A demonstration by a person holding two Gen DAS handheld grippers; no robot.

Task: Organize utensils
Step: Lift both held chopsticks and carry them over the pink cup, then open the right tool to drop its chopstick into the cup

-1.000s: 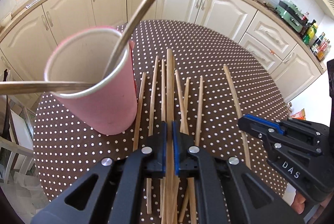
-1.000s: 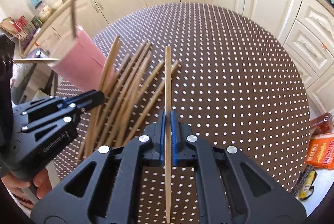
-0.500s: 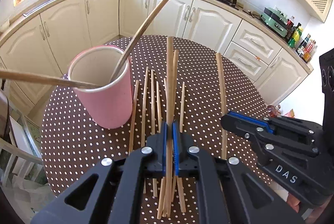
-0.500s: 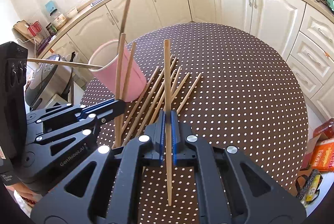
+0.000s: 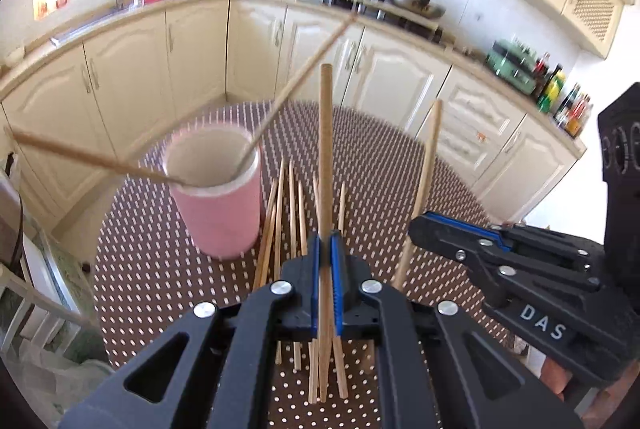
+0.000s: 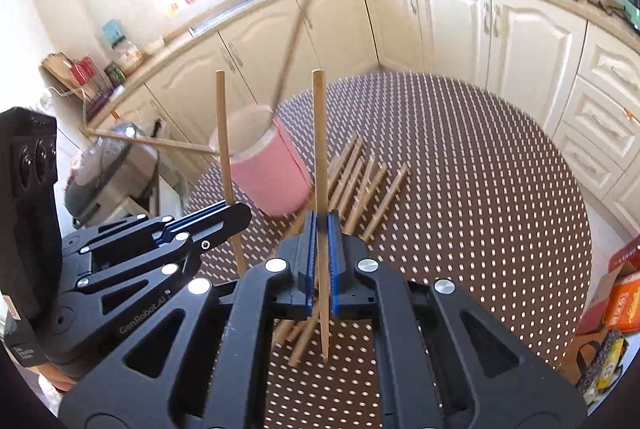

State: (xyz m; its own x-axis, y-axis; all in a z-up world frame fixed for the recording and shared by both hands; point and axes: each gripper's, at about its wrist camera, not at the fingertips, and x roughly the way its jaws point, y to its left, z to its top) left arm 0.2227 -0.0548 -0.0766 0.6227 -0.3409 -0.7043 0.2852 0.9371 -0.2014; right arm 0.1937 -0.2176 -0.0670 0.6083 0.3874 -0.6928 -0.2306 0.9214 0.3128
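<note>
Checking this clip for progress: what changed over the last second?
Both grippers rose off the table, each lifting its chopstick: the left gripper its chopstick, the right gripper its chopstick. Nothing was grasped or released. The pink cup with two chopsticks inside and the loose chopsticks on the table stayed put.

1. "DAS" in white capitals stands on the black body of the right gripper (image 5: 452, 229), read in the left wrist view.
2. "GenRobot.AI" in pale lettering stands on the black body of the left gripper (image 6: 240, 211), read in the right wrist view.
3. Print on the orange packet (image 6: 622, 303) beside the table cannot be read.
</note>
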